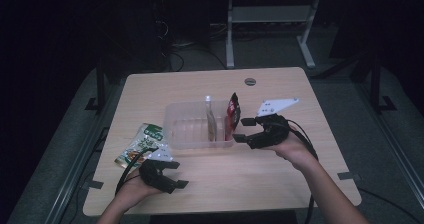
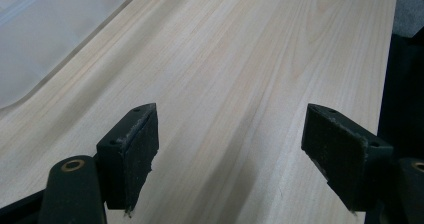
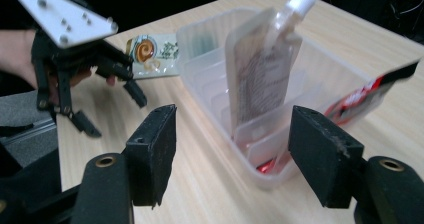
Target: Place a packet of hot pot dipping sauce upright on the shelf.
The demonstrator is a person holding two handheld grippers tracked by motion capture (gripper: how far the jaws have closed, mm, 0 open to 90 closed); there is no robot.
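High view: right gripper (image 1: 240, 129) spread at the bin's (image 1: 172, 134) 3 o'clock; red packet (image 1: 233, 110) looks light, probably crinkly, so pinch its top edge.

Bare table (image 1: 240, 174) lies open between both hands; the clear bin (image 1: 172, 126) blocks the middle.

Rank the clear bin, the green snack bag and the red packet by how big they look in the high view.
1. Clear bin, clearly largest.
2. Green snack bag.
3. Red packet, partly hidden inside the bin, so this place is unsure.
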